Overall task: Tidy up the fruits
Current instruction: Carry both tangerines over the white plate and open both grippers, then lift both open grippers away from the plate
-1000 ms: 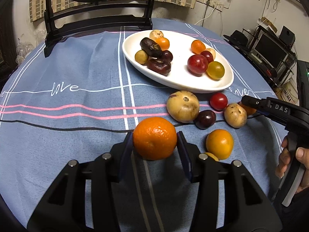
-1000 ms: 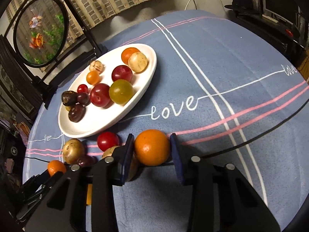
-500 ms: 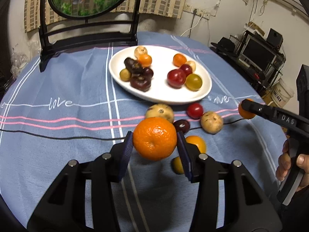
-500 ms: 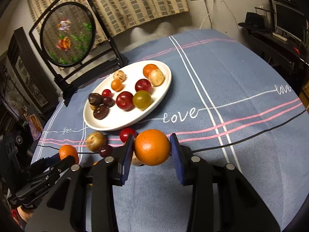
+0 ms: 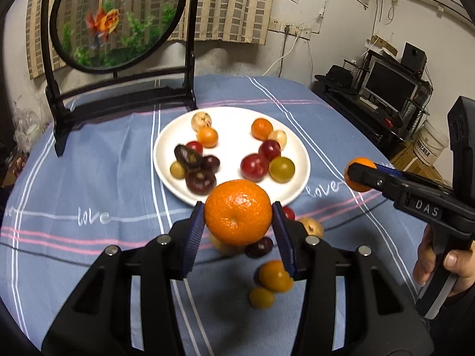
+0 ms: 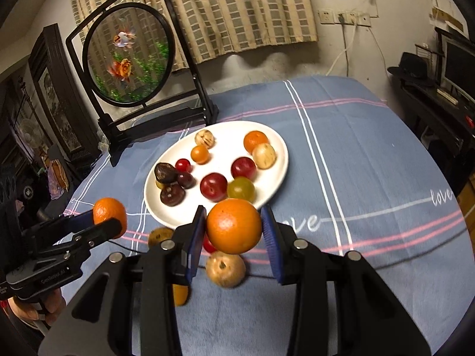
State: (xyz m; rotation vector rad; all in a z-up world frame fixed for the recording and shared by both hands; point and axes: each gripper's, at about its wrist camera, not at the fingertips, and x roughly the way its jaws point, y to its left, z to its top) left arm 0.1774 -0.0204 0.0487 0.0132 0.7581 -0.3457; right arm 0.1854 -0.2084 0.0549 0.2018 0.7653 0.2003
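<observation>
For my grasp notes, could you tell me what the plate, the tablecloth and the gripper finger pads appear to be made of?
Plate: probably glazed ceramic, being white, smooth and faintly shiny, though melamine is possible.
Tablecloth: woven fabric, matte blue, with soft creases and printed stripes.
Finger pads: likely blue rubber or soft plastic, given their fine ribbing, on glossy black hard plastic fingers.

Beyond my worktop's blue striped cloth (image 5: pixel 89 184) I see a checked curtain (image 6: pixel 237 12) on a stained pale wall (image 5: pixel 320 9), a round goldfish screen (image 6: pixel 127 53) in a black stand, wall sockets (image 6: pixel 344 16), and a monitor (image 5: pixel 389 84) on a dark cluttered desk.
</observation>
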